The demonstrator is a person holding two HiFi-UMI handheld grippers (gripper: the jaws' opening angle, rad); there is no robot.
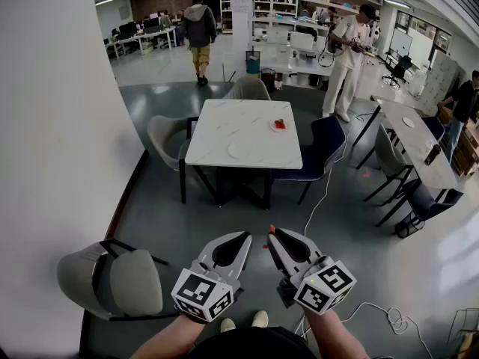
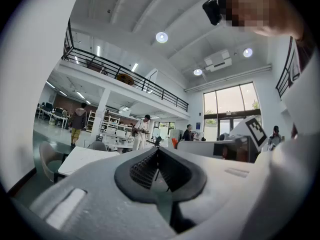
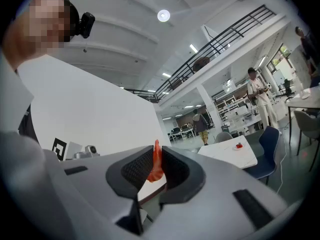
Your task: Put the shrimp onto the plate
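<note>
Orange-red shrimp (image 3: pixel 155 167), tapered tip upward, sat pinched between the fingers of my right gripper (image 1: pixel 274 238); those of my left gripper (image 1: pixel 245 239) were pressed together.

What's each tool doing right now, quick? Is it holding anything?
Left tool: closed, holding nothing.
Right tool: closed on the orange shrimp.
</note>
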